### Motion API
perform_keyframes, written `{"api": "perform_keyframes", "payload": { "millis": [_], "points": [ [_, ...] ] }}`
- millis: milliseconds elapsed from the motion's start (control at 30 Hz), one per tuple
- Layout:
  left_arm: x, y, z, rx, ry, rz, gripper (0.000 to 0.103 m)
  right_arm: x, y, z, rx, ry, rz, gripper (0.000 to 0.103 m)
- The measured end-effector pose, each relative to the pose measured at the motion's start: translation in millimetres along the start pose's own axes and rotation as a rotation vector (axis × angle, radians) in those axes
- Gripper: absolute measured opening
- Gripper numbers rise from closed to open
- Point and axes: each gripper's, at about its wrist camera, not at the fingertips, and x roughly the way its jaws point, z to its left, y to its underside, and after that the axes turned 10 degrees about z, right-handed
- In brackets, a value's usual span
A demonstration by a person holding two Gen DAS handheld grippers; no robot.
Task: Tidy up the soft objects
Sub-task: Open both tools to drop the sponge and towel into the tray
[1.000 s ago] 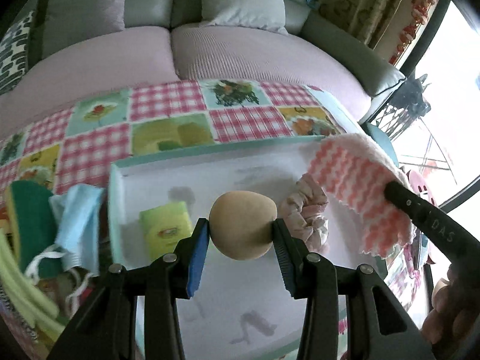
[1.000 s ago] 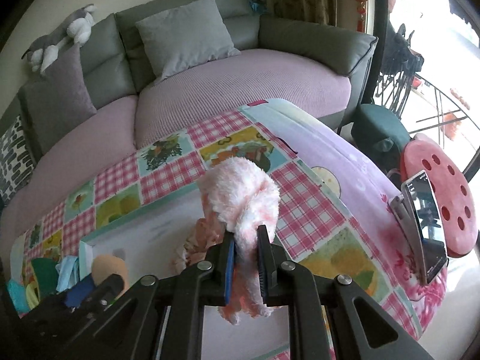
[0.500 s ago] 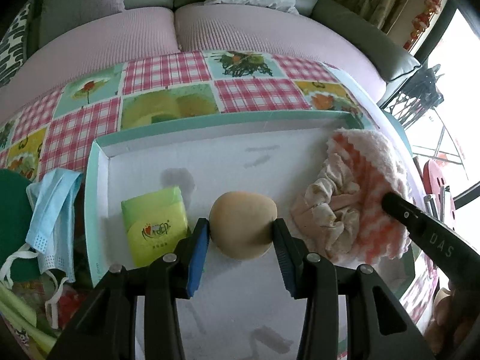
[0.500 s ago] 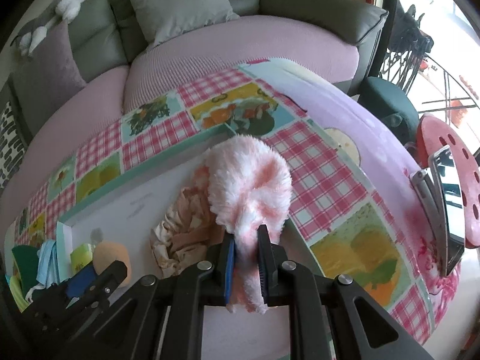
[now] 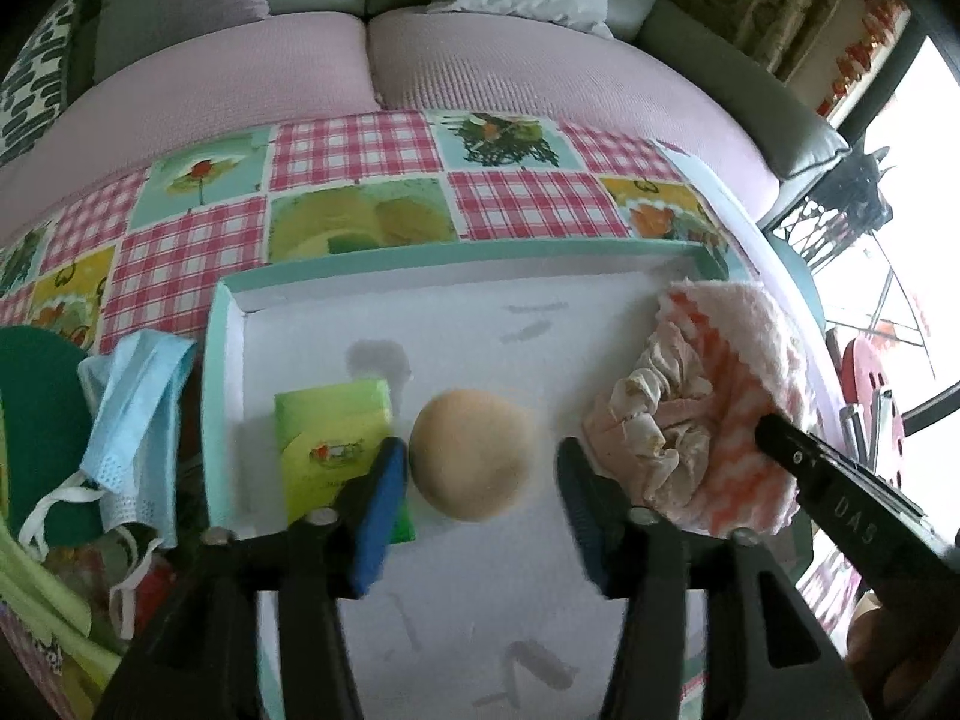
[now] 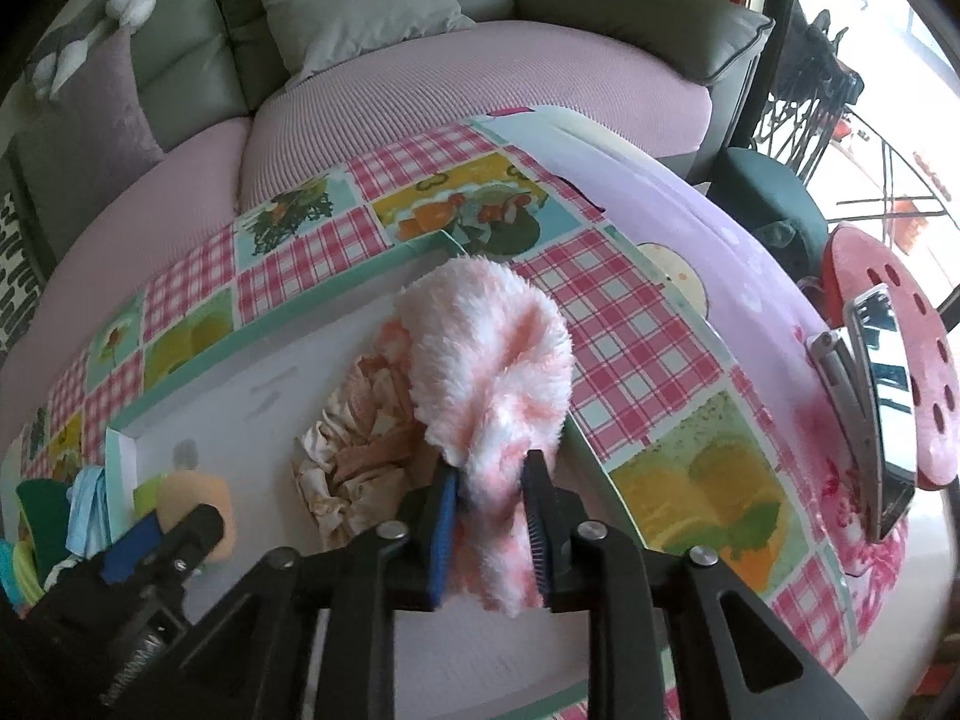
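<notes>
A white tray [image 5: 222, 396] with a teal rim sits on the checked tablecloth. In it lies a tan round sponge [image 5: 474, 456], between the opening jaws of my left gripper [image 5: 480, 468]; a gap shows on its right side. At the tray's right end a fluffy pink-and-white cloth [image 6: 486, 360] rests against a crumpled beige scrunchie [image 6: 354, 438]. My right gripper [image 6: 492, 480] is opening, with the cloth's tail still loosely filling its gap. A green tissue pack [image 5: 336, 450] lies left of the sponge.
A blue face mask [image 5: 138, 408] and a green item [image 5: 36, 420] lie on the table left of the tray. A phone on a stand [image 6: 882, 396] sits on a red stool [image 6: 924, 372] to the right. A pink sofa [image 5: 480, 66] runs behind the table.
My left jaws have spread off the sponge, which now rests in the tray. The right gripper has come down with the pink cloth beside the scrunchie, and its jaws have widened.
</notes>
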Motion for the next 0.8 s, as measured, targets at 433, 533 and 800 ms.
{"api": "perform_keyframes", "payload": {
  "millis": [433, 533, 800],
  "points": [
    [-23.9, 3.0, 28.9, -0.094, -0.046, -0.033, 0.079, -28.4, 6.8, -4.6, 0.005, 0.014, -0.047, 0.064],
    [-29.3, 3.6, 36.4, -0.11, -0.055, -0.047, 0.079, -34.2, 8.0, -0.9, -0.013, 0.014, -0.058, 0.071],
    [-33.5, 7.0, 60.6, -0.186, -0.148, -0.071, 0.096, -35.2, 11.4, 18.6, -0.097, 0.013, -0.061, 0.103]
  ]
}}
